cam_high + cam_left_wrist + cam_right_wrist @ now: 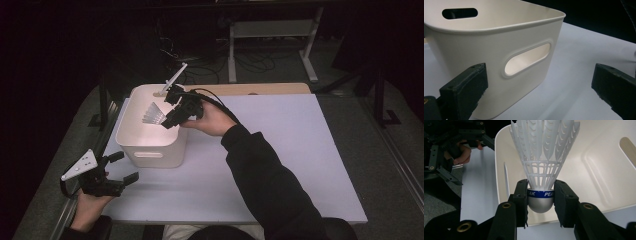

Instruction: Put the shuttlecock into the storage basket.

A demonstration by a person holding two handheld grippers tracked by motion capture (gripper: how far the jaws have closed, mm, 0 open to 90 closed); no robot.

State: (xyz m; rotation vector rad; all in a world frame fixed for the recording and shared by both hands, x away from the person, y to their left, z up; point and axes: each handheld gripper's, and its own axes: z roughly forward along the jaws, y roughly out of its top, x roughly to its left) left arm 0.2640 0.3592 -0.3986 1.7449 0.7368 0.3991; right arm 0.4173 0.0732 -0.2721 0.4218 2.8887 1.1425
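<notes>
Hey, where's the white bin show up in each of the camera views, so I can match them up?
High view: the white bin sits left of centre, at the table's left edge.
Left gripper view: it takes up the upper left, oval handle slot facing the camera.
Right gripper view: its open inside spreads behind the shuttlecock held by the right gripper.
Shared landmark: the bin's handle slot, and the pale table under it.

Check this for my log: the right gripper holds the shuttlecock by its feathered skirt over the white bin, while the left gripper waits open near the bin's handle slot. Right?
Not quite. The right gripper clamps the shuttlecock by its rounded cork base at the blue band, not by the skirt, as the right gripper view shows. The rest stands: it is over the white bin, and the left gripper is open near the handle slot.
</notes>
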